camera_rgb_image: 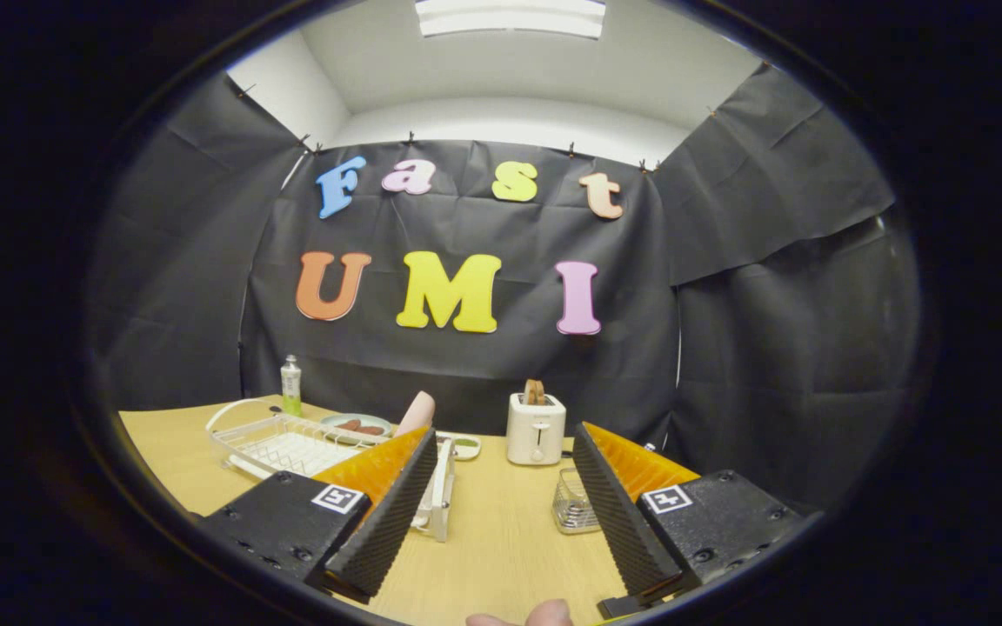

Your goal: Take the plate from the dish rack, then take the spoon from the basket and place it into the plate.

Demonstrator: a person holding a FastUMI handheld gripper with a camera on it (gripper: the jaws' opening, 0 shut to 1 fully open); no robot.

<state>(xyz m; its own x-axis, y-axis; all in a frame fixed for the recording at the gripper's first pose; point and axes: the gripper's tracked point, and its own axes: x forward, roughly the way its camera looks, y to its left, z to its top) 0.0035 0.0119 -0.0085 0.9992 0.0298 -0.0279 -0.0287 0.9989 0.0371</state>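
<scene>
My gripper [505, 439] hangs open above the wooden table [501, 539], nothing between its fingers. A white wire dish rack [288, 445] stands beyond the left finger, which covers its right end. A pink plate [417, 412] stands on edge in the rack, just past the left fingertip. A small wire basket [571, 504] sits on the table against the inner side of the right finger, half hidden by it. I cannot make out what the basket holds.
A white toaster [536, 429] with a slice of toast stands straight ahead, beyond the fingers. Behind the rack are a bottle [290, 385], a green plate of sausages [357, 426] and a small dish [466, 446]. A person's fingertip [523, 616] shows below the fingers.
</scene>
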